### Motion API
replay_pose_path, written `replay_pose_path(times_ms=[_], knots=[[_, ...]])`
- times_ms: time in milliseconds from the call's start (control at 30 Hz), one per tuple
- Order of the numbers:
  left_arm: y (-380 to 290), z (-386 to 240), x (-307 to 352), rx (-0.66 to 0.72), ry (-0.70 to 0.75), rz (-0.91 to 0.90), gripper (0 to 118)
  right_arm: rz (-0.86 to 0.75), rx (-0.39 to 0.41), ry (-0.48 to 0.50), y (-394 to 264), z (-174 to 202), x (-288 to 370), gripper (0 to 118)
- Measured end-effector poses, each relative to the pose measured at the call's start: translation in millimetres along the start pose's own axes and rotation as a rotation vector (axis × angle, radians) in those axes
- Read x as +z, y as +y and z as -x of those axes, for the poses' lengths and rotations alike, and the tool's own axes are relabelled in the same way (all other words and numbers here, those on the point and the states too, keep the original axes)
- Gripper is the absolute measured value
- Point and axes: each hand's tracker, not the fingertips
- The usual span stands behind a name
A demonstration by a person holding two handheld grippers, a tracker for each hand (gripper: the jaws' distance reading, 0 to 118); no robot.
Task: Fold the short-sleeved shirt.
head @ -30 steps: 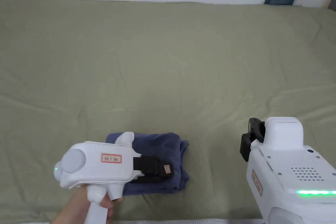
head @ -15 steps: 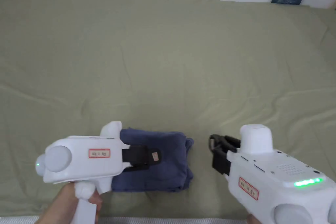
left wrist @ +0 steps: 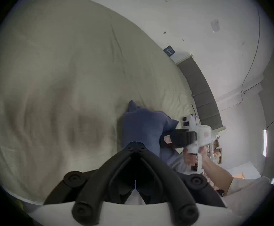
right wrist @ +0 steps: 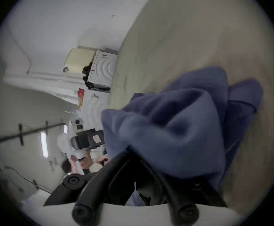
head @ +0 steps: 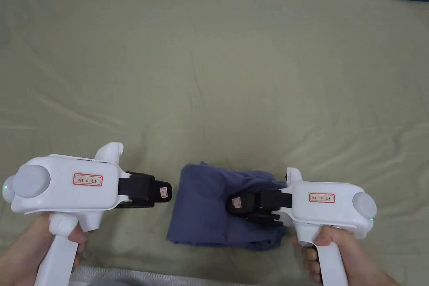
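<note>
Both hands grip pistol handles; the left tongs [head: 166, 192] point right with jaws pressed together, the right tongs [head: 233, 203] point left, their jaw state unclear

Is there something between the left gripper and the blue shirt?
Nothing visible. The left gripper, jaws closed and empty, sits just left of the shirt, with bare bed sheet between them. The right gripper is over the shirt's far side.
</note>
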Motion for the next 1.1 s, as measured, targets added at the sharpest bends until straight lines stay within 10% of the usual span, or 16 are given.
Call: replay_pose_path(times_ms=[100,200,433,533,600,733,867,1100], knots=[[6,7,-14,0.015,-0.064,0.045,18,-0.003,-0.054,0.064,2,-8,2,0],[16,14,-38,0.046,-0.141,0.099,114,0.012,-0.068,0.063,5,-8,3,0],[23,16,-90,0.127,-0.314,0.136,101,0.040,-0.089,0.082,8,-10,3,0],[23,17,-87,0.092,-0.176,0.108,36,0.042,-0.099,0.069,10,-4,5,0],[19,23,-87,0.124,-0.219,0.112,36,0.043,-0.085,-0.043,9,12,9,0],[15,16,-81,0.116,-0.189,0.083,36,-0.076,0.314,-0.340,-15,83,30,0],[16,12,-79,0.118,-0.166,0.078,36,-0.607,0.890,-0.995,-80,150,40,0],[18,14,-77,0.114,-0.130,0.073,36,-1.071,0.914,-1.055,-117,182,69,0]])
